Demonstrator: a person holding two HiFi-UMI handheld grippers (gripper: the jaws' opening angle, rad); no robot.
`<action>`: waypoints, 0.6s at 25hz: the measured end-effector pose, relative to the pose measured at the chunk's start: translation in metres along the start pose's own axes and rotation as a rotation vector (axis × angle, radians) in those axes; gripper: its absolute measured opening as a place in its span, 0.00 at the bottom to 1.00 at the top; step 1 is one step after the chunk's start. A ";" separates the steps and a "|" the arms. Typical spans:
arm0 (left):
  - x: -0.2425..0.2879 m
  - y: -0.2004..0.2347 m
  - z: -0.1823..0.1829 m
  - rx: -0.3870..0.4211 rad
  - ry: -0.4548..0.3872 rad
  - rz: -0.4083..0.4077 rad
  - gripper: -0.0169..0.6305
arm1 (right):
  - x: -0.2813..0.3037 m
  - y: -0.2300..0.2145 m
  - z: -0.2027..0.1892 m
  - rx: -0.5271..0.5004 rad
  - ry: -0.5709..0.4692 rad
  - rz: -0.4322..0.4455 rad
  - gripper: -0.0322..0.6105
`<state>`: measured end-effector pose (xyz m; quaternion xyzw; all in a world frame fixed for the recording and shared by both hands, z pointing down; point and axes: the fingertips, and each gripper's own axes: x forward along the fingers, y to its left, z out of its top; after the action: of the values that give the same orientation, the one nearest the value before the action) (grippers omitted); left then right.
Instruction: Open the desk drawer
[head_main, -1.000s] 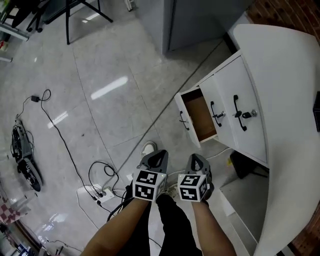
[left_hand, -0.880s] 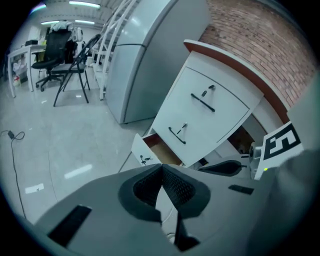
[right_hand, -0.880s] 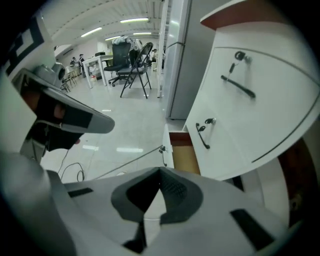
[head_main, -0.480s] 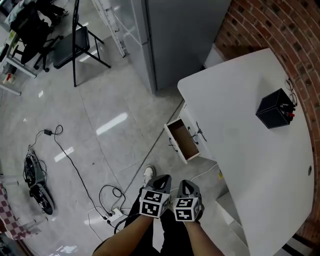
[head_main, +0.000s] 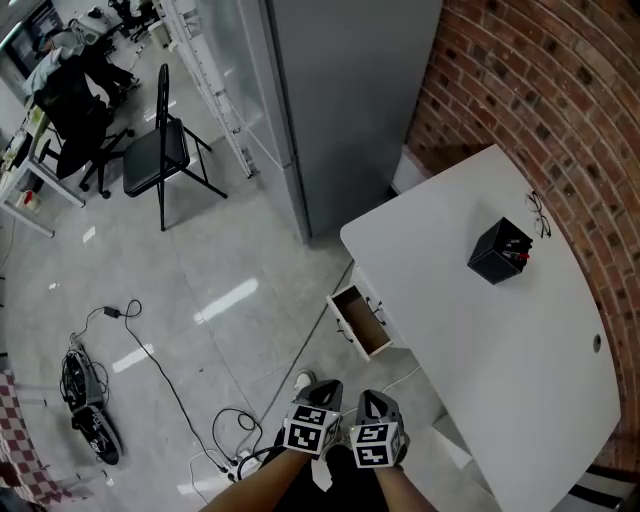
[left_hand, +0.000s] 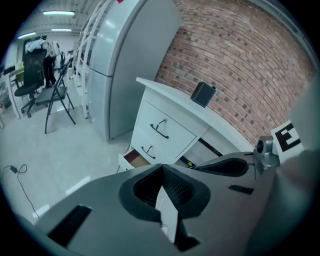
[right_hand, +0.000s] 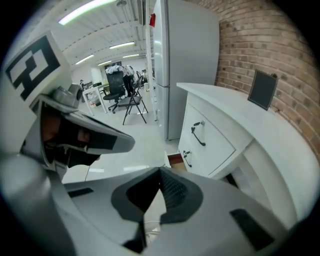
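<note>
1. The head view now takes in far more of the room than a second ago: the whole top of the white desk (head_main: 500, 360) shows, with a black box (head_main: 498, 251) on it, where earlier the drawer fronts filled the upper right at close range
2. Both tools have come up and away from the desk with that rise. The left gripper (head_main: 322, 392) and the right gripper (head_main: 371, 402) sit side by side at 6 o'clock in the head view, well apart from the desk front
3. The bottom drawer (head_main: 361, 321) stands pulled out, its brown inside showing, at about 12 o'clock from the two grippers. It is as far out as it was a second ago, and the drawer fronts above it stay closed
4. In the left gripper view the jaws are pressed together with nothing between them, and the pulled-out drawer lies at about 11 o'clock from them, low on the desk front
5. In the right gripper view the jaws are likewise pressed together and empty; the drawer's brown inside peeks out just above them at 12 o'clock
6. At 11 o'clock from the drawer a grey cabinet (head_main: 350, 110) stands against the desk's end, and a folding chair (head_main: 160, 150) stands farther off at 10 o'clock
7. Judgement: with the drawer out, both tools empty and backed away from the handle, the opening looks finished and this reads as the retreat after it, with no further pull called for
</note>
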<state>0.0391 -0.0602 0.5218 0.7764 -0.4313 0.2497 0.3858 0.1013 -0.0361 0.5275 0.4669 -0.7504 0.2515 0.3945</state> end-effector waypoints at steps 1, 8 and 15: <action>-0.006 -0.003 0.004 0.008 -0.003 -0.004 0.04 | -0.007 0.001 0.002 0.009 -0.004 -0.002 0.07; -0.042 -0.026 0.026 0.077 -0.012 -0.024 0.04 | -0.055 0.007 0.020 0.055 -0.059 0.000 0.07; -0.077 -0.043 0.039 0.139 -0.028 -0.034 0.04 | -0.085 0.013 0.036 0.064 -0.103 0.010 0.07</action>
<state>0.0396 -0.0413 0.4277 0.8119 -0.4049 0.2617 0.3292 0.0988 -0.0143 0.4366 0.4879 -0.7637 0.2531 0.3387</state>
